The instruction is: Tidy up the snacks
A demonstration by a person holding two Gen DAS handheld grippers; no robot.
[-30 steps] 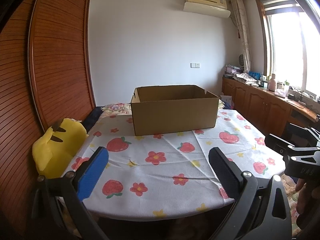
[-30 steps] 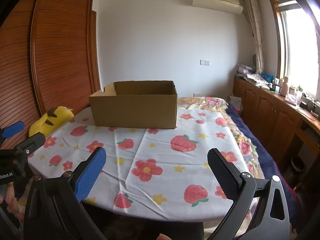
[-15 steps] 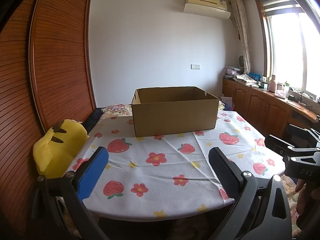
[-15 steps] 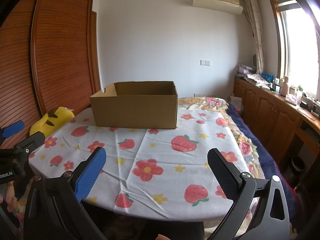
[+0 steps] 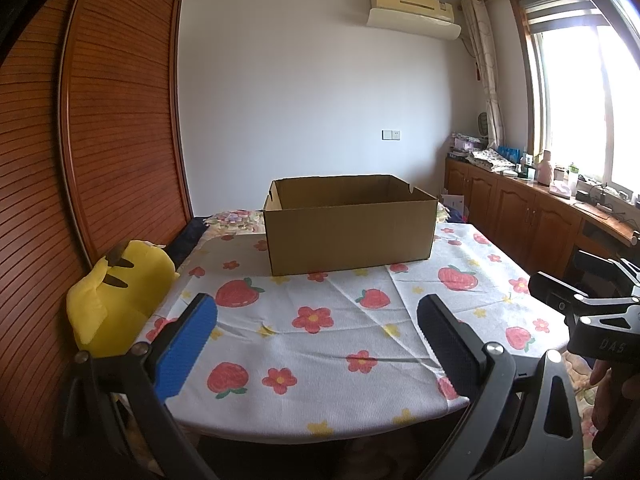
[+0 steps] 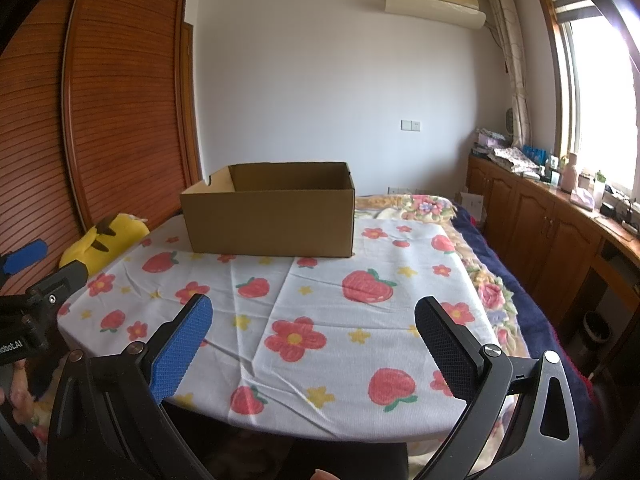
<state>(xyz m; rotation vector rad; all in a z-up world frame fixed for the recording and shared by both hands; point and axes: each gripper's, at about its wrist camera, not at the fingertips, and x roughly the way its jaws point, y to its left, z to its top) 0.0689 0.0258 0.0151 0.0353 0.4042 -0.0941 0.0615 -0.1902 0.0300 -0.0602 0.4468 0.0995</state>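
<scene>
Both grippers hang at the near edge of the table, and neither has anything between its fingers. The left gripper (image 5: 316, 340) is spread wide, a blue pad on one finger and a black pad on the other, aimed across the strawberry-and-flower tablecloth (image 5: 340, 344). The right gripper (image 6: 314, 340) is just as wide, its two pads framing bare cloth. Out in the middle of the far side sits the open cardboard box (image 5: 350, 232), upright, flaps out of the way, with only its inner walls on show; what lies on its floor cannot be seen from this low angle. No snack is in sight on the cloth in either view. Off the table's left edge, against the slatted wooden wardrobe (image 5: 100, 140), a yellow plush toy (image 5: 116, 300) leans with its dark-tipped ears up. Along the right wall runs a wooden cabinet (image 6: 540, 216) under the window, its top crowded with bottles and small items too small to name. In the left wrist view the right gripper's black frame pokes in at the right edge, a hand (image 5: 612, 392) wrapped beneath it.
</scene>
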